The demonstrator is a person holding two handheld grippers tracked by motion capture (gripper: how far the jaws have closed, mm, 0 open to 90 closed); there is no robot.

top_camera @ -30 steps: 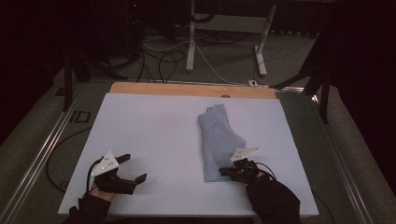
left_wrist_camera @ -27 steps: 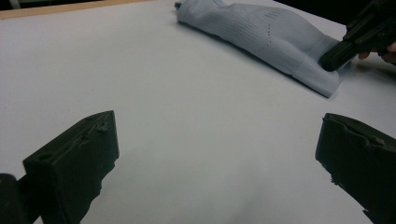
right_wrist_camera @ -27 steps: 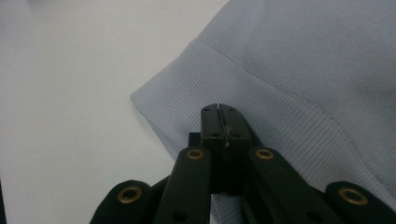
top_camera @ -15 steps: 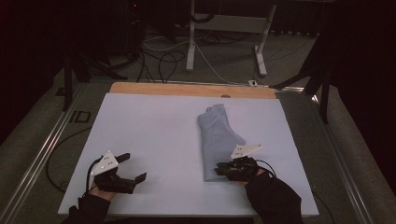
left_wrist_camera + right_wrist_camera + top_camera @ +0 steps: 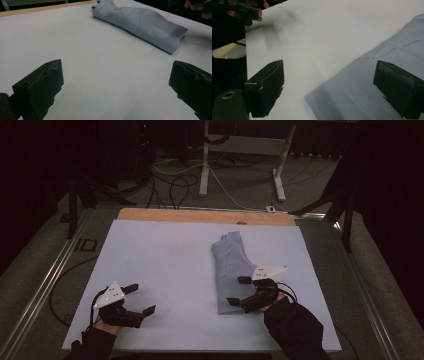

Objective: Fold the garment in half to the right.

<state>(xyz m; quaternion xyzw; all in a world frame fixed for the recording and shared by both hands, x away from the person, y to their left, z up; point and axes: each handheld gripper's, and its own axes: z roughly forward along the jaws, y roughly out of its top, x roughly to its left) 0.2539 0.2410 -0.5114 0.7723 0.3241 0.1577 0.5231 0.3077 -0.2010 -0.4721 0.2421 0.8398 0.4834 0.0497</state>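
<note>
Where perforations show: folded cloth (image 5: 145, 26)

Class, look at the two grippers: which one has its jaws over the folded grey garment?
The right gripper: its open jaws straddle the near corner of the grey garment. The left gripper, also open, sits over bare white table, well apart from the cloth.

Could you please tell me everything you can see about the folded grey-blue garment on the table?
The folded garment is pale grey-blue, of a thin fabric with rows of small perforations. It lies flat as a long narrow strip on the white table cover, right of centre, running away from the person. Its far end narrows to a bunched, lumpy tip; its near end is a squarer edge with layers showing. The right gripper hovers open at the near end, its jaws straddling the corner; contact cannot be told. The left gripper is well apart.
</note>
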